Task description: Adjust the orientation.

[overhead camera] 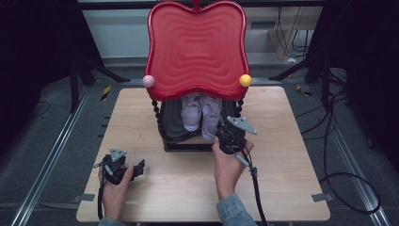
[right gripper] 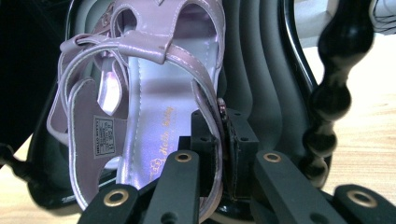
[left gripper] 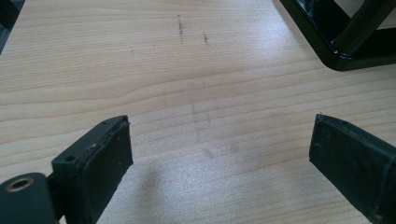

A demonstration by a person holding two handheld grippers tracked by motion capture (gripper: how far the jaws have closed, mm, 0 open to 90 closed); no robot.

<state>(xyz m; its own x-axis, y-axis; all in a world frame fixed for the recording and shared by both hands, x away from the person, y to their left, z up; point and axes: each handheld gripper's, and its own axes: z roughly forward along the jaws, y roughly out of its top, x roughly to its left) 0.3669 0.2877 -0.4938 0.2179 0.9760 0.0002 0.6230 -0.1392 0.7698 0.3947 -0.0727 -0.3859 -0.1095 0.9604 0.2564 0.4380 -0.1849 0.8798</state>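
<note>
The table (overhead camera: pixel 155 183) is a wooden square with its near half bare; the left edge lies just beside the left hand (overhead camera: pixel 113 190), the near edge just behind both wrists. A two-tier rack (overhead camera: pixel 176 141) stands at table centre towards the far side: a red top tray (overhead camera: pixel 197 47) with a pink ball (overhead camera: pixel 148 81) and a yellow ball (overhead camera: pixel 245 80) at its front corners, and a black lower shelf under it. Open wood runs on both sides of the rack and in front of it.

Two pale lilac sandals sit on the lower shelf, side by side, toes under the red tray. Left sandal (overhead camera: pixel 191 113) lies further in; right sandal (overhead camera: pixel 210 120) has its heel out over the shelf's front lip.

Right gripper (overhead camera: pixel 225 134) is at the shelf's front right. In the right gripper view its jaws are clamped on the right sandal's (right gripper: pixel 154 93) side strap by the heel, pads pressing from both sides. A black beaded post (right gripper: pixel 334 93) of the rack stands just to one side, close.

Left gripper (overhead camera: pixel 136 170) rests low over bare wood at front left, well apart from the rack. In the left gripper view its jaws stand wide apart with nothing between them, the rack's black base frame (left gripper: pixel 327 42) beyond.
</note>
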